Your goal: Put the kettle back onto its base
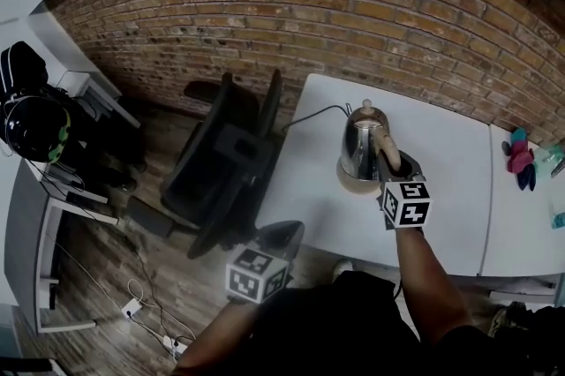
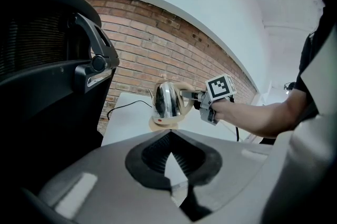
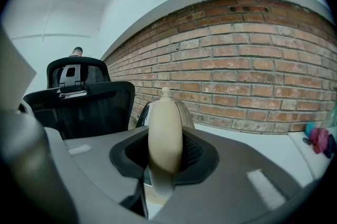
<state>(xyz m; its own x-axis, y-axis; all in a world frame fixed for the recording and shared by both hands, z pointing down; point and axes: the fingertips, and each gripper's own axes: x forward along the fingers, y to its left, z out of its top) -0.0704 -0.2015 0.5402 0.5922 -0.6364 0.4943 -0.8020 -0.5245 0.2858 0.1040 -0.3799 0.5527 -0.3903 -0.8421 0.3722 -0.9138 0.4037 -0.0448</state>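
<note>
My right gripper (image 1: 395, 161) is pinching the pale handle (image 3: 165, 133) of the shiny kettle (image 1: 360, 145). In the right gripper view the handle stands up between the two jaws, and they press on it from both sides. The kettle is upright on the white desk (image 1: 459, 180), near the side by the black chair (image 1: 221, 162). It looks like it sits on its round tan base (image 1: 353, 184). In the left gripper view I see no gap between the kettle and the base. A black cord (image 1: 313, 112) runs from the base across the desk and off its edge. My left gripper (image 1: 281, 233) is low, near the desk's front edge and well apart from the kettle. Its jaws are pressed together at the tips, with nothing between them. It points toward the kettle. A brick wall (image 1: 353, 3) is behind the desk.
</note>
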